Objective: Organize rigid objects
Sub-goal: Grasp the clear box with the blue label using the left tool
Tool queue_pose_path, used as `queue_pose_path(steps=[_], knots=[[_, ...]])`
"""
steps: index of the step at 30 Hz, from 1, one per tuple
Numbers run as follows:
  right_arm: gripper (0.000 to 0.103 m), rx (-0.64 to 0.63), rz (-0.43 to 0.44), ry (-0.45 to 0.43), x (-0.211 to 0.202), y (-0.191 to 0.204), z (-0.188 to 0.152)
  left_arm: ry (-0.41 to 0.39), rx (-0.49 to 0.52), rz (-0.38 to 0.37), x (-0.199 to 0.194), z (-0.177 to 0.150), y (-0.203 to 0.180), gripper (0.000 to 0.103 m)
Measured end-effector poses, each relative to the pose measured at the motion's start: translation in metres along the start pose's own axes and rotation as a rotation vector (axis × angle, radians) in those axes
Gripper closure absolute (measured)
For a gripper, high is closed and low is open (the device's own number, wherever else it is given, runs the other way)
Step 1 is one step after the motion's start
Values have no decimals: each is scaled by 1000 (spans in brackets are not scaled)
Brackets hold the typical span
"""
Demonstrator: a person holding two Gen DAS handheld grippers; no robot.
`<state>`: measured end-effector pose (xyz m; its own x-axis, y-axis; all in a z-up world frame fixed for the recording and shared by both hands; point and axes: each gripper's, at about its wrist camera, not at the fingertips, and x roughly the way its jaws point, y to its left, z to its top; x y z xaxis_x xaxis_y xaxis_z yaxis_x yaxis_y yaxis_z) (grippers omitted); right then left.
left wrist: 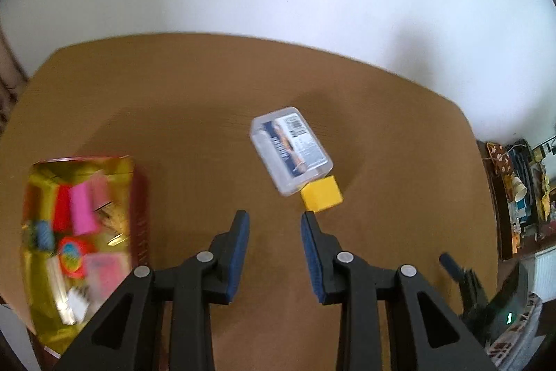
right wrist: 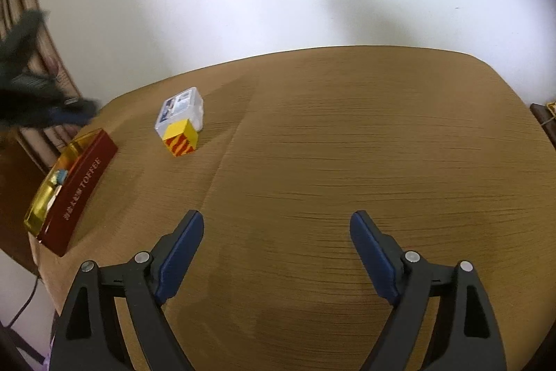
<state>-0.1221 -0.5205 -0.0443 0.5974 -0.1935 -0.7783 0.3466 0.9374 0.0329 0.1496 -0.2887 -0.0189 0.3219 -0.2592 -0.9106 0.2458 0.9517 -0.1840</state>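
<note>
A clear plastic case [left wrist: 291, 150] with a blue label lies on the brown table [left wrist: 173, 99], touching a yellow cube [left wrist: 322, 194] at its near end. My left gripper [left wrist: 275, 214] is open and empty, just short of the cube. A red box with a gold lining [left wrist: 78, 232] holds several small colourful items at the left. In the right wrist view the case [right wrist: 180, 108], the cube [right wrist: 181, 137] with red stripes and the red box [right wrist: 74, 183] lie far left. My right gripper [right wrist: 277, 219] is wide open and empty above bare table.
A white wall rises behind the table [right wrist: 347, 145]. The left gripper shows blurred at the right wrist view's left edge [right wrist: 31, 86]. Cluttered shelves [left wrist: 517, 193] stand beyond the table's right edge. A cable [right wrist: 24, 305] hangs at the lower left.
</note>
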Motion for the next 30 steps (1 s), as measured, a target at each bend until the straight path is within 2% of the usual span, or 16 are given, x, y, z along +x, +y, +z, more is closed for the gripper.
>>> queue_pose_path(steps=[9, 14, 16, 20, 23, 28, 30], knots=[[17, 27, 73, 1, 0, -8, 1, 86, -64, -14, 67, 51, -16, 71], [17, 31, 99, -1, 0, -11, 1, 134, -87, 58, 93, 68, -23, 71], [17, 35, 113, -2, 0, -13, 2, 104, -102, 115, 93, 74, -23, 70], [17, 47, 130, -6, -2, -20, 0, 116, -119, 167, 101, 82, -26, 66], [16, 53, 141, -6, 0, -23, 0, 131, -147, 160, 102, 84, -30, 63], [15, 56, 154, -8, 2, -26, -1, 154, -204, 107, 100, 86, -25, 63], [14, 57, 158, -8, 2, -25, -1, 157, -174, 121, 99, 83, -25, 62]])
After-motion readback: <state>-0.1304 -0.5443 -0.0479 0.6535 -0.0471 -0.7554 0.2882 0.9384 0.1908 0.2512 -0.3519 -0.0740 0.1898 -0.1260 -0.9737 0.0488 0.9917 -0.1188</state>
